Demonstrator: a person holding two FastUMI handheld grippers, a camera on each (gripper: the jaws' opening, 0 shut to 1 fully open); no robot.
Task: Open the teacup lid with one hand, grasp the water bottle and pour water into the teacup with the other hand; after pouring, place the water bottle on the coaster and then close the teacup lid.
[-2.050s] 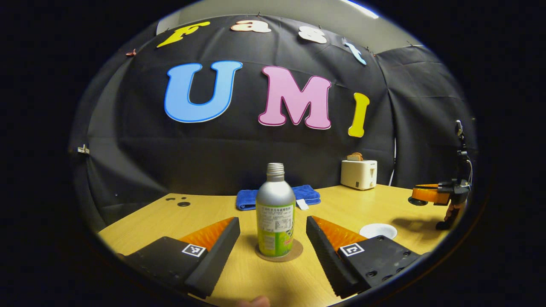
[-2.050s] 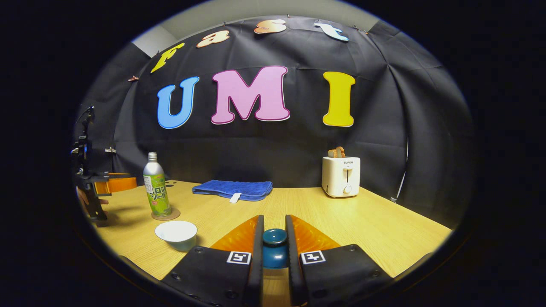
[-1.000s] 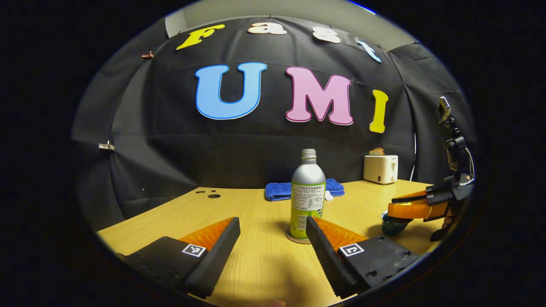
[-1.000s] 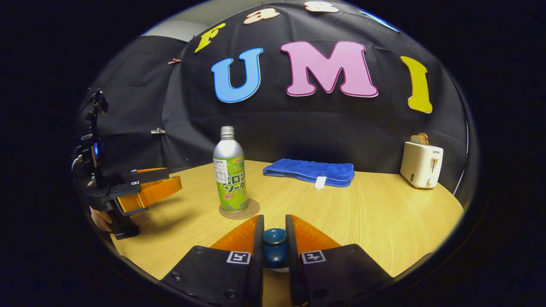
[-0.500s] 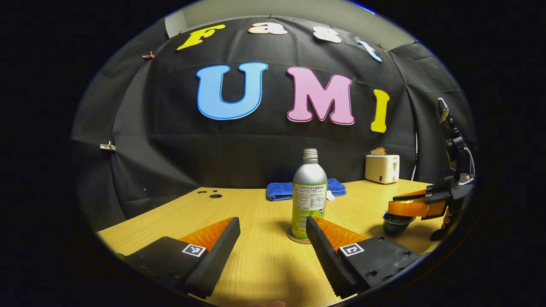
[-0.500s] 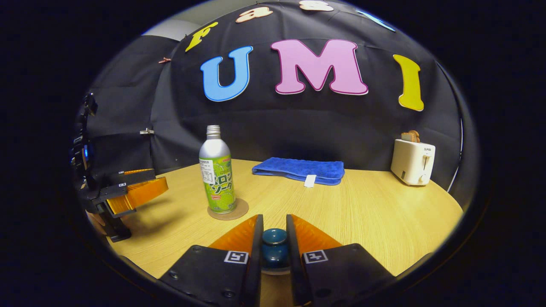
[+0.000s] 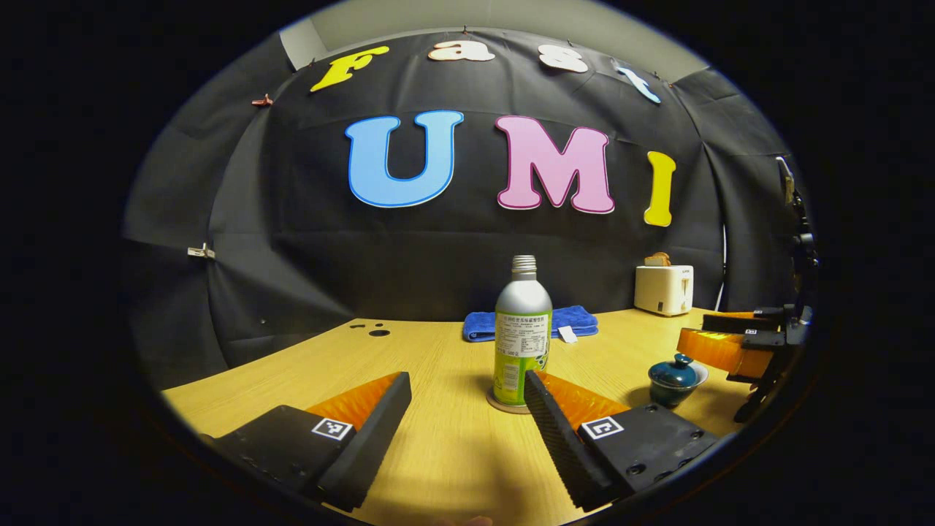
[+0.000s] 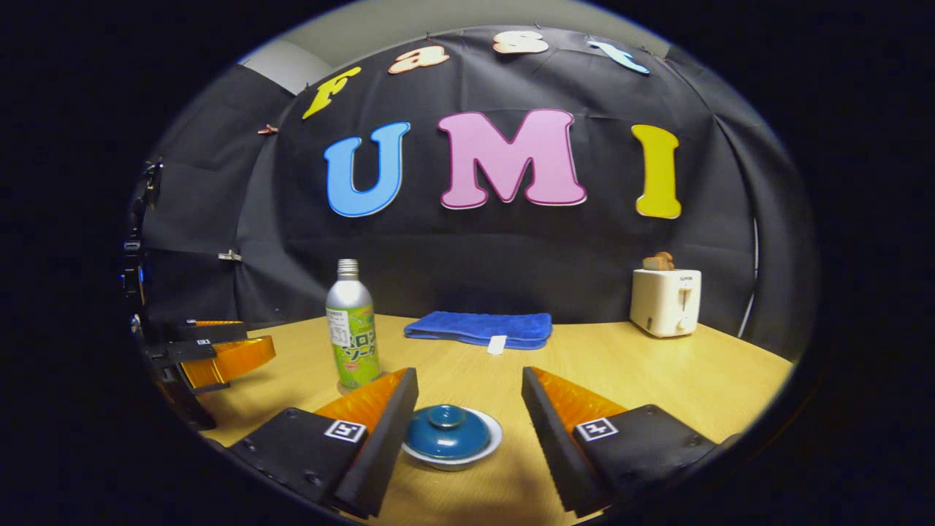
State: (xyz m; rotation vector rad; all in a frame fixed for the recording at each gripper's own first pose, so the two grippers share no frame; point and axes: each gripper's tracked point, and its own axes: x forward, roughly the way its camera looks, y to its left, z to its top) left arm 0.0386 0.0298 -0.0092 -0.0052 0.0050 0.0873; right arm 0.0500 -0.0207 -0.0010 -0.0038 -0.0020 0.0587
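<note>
Two views, taken one after the other.

Left gripper view: the left gripper [image 7: 467, 409] sits low over a pale wooden surface [image 7: 438, 467], its jaws spread wide apart with nothing between them. Ahead, near the middle of the surface, a water bottle [image 7: 522, 343] with a silver top and green label stands upright on a round brown coaster [image 7: 499, 404]. The tip of this gripper's right-hand finger overlaps the base of the bottle in the picture; whether they touch cannot be told. To the right of the bottle sits the teacup [image 7: 676, 380], dark teal, with its knobbed lid [image 7: 677, 365] resting on top. Just beyond the cup at the far right edge is the right gripper [image 7: 730, 343], close to the cup but apart from it. Farther back lie a folded blue towel [image 7: 570, 320] and a cream toaster [image 7: 663, 289] with toast in it, both by the black cloth wall.

Right gripper view: the right gripper [image 8: 464, 409] has its jaws wide open, holding nothing. Between its fingers, touching neither, the teacup [image 8: 478, 449] sits on the surface [image 8: 657, 380] with the blue lid [image 8: 447, 432] closed on it, a pale rim showing around the lid. Behind and to the left stands the water bottle [image 8: 350, 332], upright. At the far left edge the left gripper [image 8: 219, 351] hovers above the surface. The blue towel [image 8: 478, 329] lies at the back centre, and the toaster [image 8: 665, 299] stands at the back right.
</note>
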